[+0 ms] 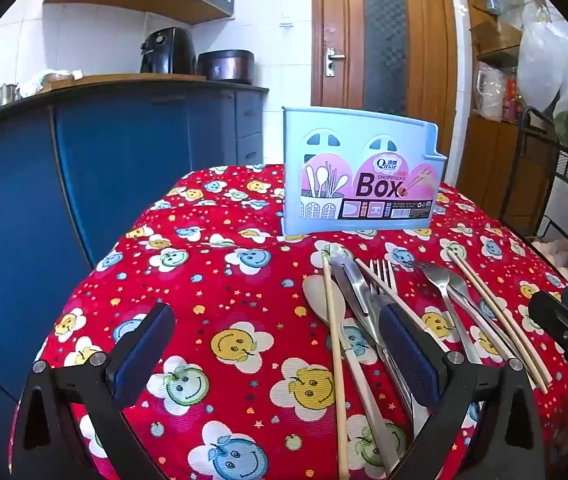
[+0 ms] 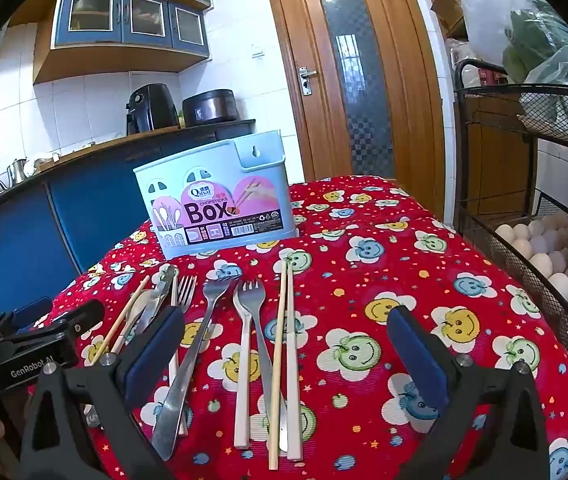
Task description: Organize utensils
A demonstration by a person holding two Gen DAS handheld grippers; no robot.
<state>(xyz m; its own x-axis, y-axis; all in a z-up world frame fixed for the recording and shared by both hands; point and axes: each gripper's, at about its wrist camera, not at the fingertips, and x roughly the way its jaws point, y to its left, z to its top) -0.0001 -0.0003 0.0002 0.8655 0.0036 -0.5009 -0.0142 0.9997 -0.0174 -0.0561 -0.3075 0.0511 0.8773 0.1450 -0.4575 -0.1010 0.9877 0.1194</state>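
A light-blue chopsticks box (image 1: 360,172) stands upright at the far side of the red table; it also shows in the right wrist view (image 2: 220,204). Utensils lie in a row in front of it: a wooden spoon (image 1: 324,296), a chopstick (image 1: 334,352), metal tongs (image 1: 350,284), forks (image 1: 438,280) and a pair of chopsticks (image 1: 496,316). The right wrist view shows forks (image 2: 212,312) (image 2: 246,320) and chopsticks (image 2: 284,344). My left gripper (image 1: 280,348) is open above the cloth, left of the utensils. My right gripper (image 2: 284,356) is open above the forks and chopsticks. Both are empty.
The table has a red smiley-flower cloth (image 1: 212,272). A blue kitchen counter (image 1: 84,152) stands to the left with appliances on it. A black wire rack (image 2: 524,216) holding eggs (image 2: 540,248) stands to the right. A wooden door (image 1: 380,40) is behind.
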